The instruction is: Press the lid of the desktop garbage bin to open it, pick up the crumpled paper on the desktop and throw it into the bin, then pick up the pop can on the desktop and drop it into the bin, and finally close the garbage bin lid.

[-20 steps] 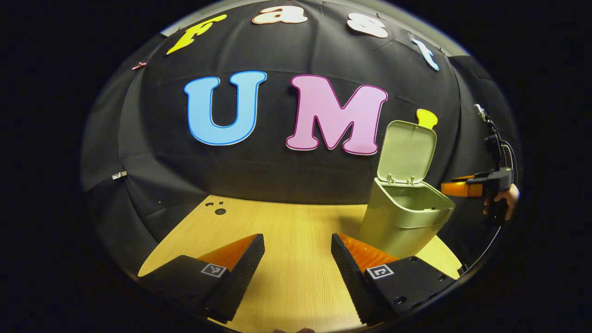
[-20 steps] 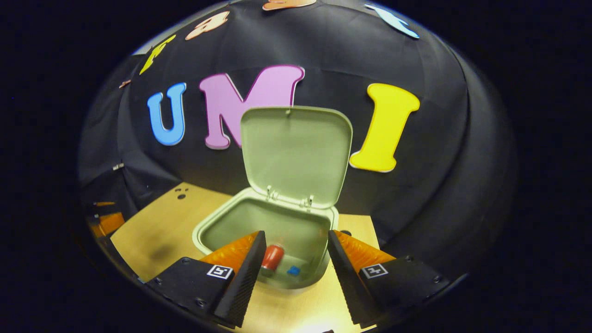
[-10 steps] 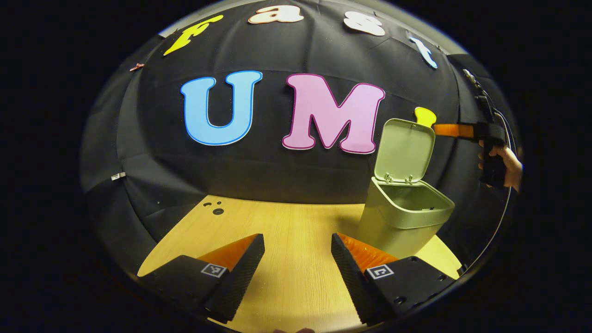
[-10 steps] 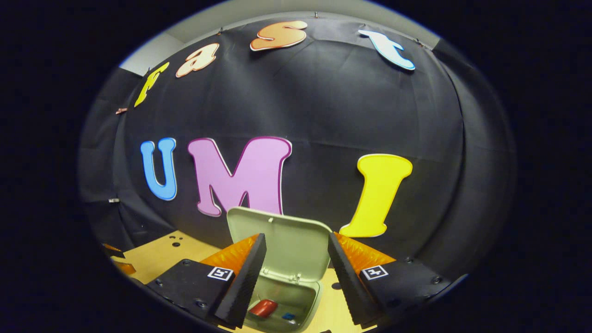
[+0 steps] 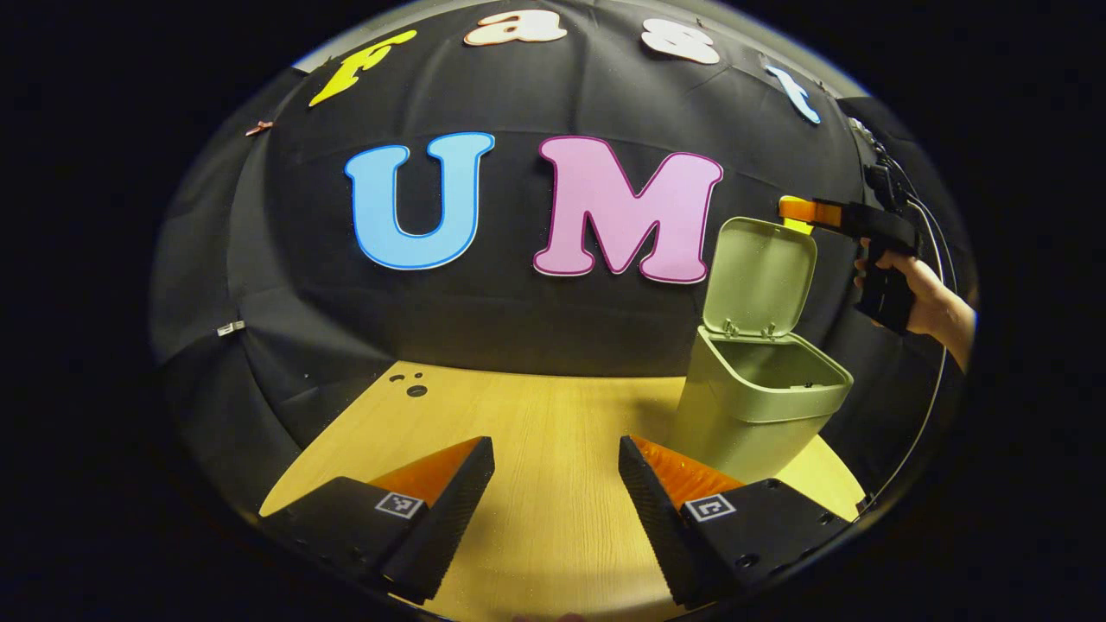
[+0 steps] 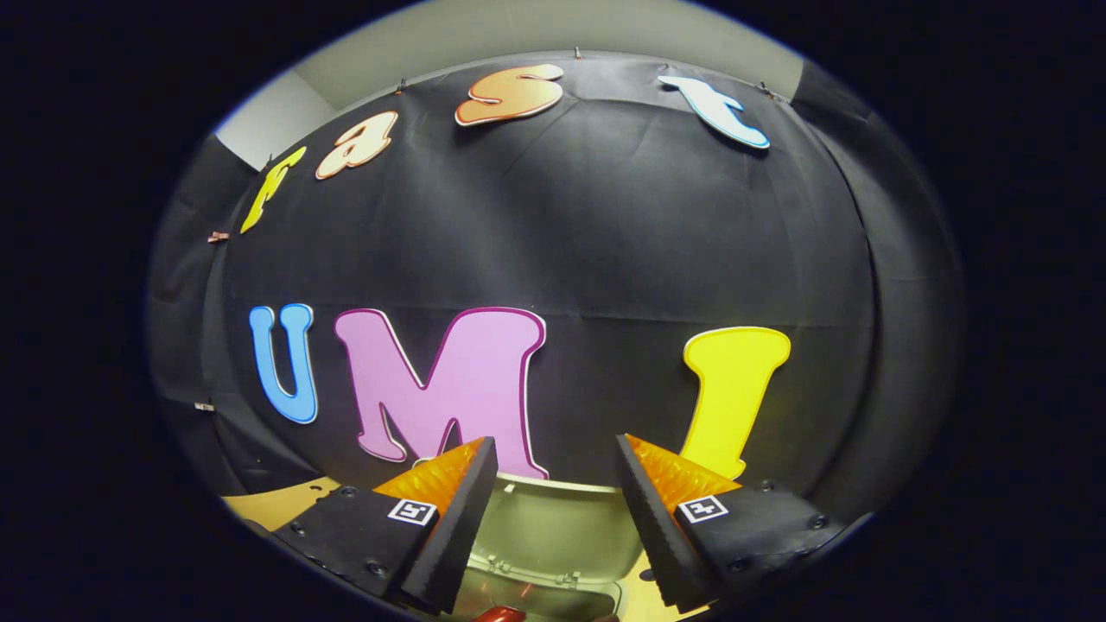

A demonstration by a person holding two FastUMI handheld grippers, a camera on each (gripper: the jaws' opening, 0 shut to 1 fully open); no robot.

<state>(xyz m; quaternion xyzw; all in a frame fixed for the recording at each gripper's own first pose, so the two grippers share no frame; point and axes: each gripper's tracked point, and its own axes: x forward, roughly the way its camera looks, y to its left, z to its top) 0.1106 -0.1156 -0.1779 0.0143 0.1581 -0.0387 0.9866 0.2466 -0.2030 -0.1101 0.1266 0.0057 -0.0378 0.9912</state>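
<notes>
One bin at 4 o'clock on the worktop, lid up, one can inside. Two grippers: left gripper spread, empty; right gripper spread above the lid.

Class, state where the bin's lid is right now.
In the left gripper view the lid stands open, hinged upright at the back of the green bin on the table's right side, with the right gripper just above its top edge.

dim booth, warm light brightest on the wooden table, both views sharp, fisheye bending the far edges.
</notes>
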